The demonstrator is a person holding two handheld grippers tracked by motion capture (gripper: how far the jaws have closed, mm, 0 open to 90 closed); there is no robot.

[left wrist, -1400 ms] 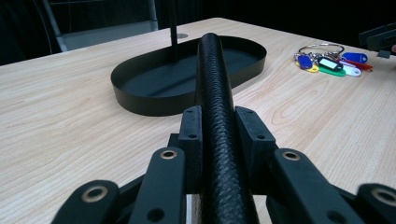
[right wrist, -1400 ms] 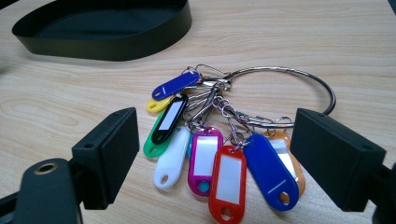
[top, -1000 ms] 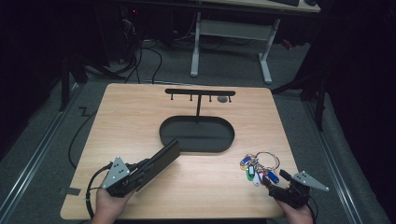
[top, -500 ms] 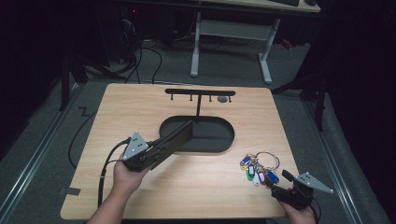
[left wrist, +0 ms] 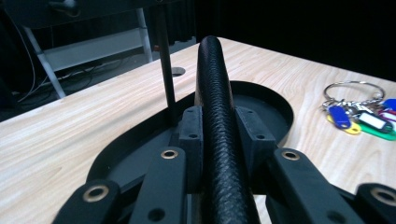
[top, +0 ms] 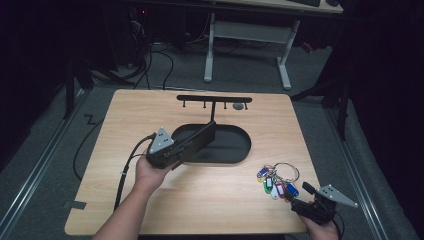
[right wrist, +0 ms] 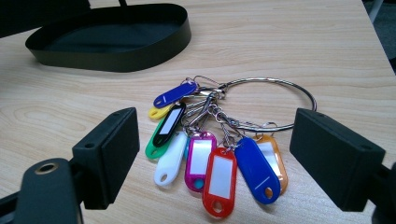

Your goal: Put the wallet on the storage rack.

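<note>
A pale wooden table (top: 150,115) takes up most of the scene, with dark floor, cables and a white desk frame beyond its far edge. Sunk low on its middle sits a black oval tray (top: 235,145), and a thin black post (left wrist: 166,74) rises from the tray's far side to a crossbar with small pegs (top: 214,99).

The left gripper (top: 202,137) is held up over the near-left end of the tray, pointing toward the post; from its own camera its jaws are pressed together, with nothing between them, the upper one a rounded, textured black bar. The left hand (top: 150,172) wraps its body from below.

The right gripper (right wrist: 215,149) sits low at the table's near-right corner, its jaws spread wide apart. Just ahead of it, lying flat on the wood, is a metal ring (right wrist: 275,100) carrying a bunch of coloured key tags (right wrist: 210,149), fanned toward the gripper and untouched by either pad.
</note>
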